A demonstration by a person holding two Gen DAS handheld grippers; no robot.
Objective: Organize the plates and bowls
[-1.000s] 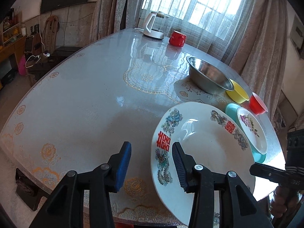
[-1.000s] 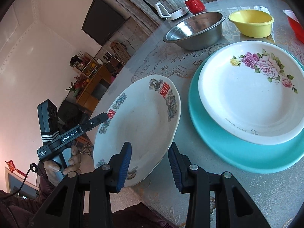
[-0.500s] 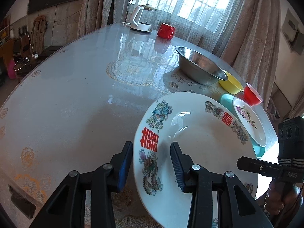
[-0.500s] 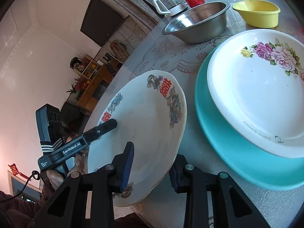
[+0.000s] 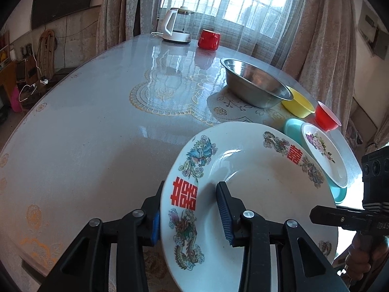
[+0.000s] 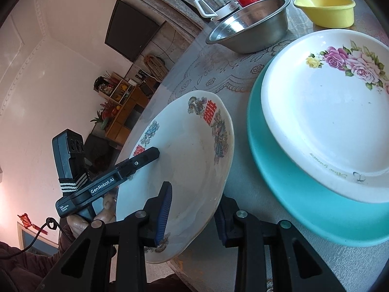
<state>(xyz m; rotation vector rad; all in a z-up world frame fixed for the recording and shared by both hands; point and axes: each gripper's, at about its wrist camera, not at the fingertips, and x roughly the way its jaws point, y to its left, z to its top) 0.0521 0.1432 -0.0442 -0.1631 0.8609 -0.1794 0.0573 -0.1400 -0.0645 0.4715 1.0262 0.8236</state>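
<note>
Dragon plate [image 5: 255, 194] lower right of frame at the table [image 5: 97, 121] edge, left gripper [image 5: 192, 209] and right gripper [image 6: 192, 209] both just closed, clamping opposite rims, floral plate [image 6: 328, 126] on teal plate [image 6: 291, 194] at right

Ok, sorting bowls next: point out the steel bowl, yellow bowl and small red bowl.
round steel bowl [image 5: 255, 82], left wrist view, inner wall
yellow plastic bowl [image 6: 324, 9], right wrist view, inside
small red bowl [image 5: 327, 119], left wrist view, outer side

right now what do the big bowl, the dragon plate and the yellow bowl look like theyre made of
Big bowl: bare metal, probably stainless steel, with a grey mirror-like sheen.
Dragon plate: glazed ceramic or enamelled metal, I cannot tell which; glossy white with window glare and printed red and green decoration.
Yellow bowl: likely plastic; even, opaque colour with a soft, dull shine.
</note>
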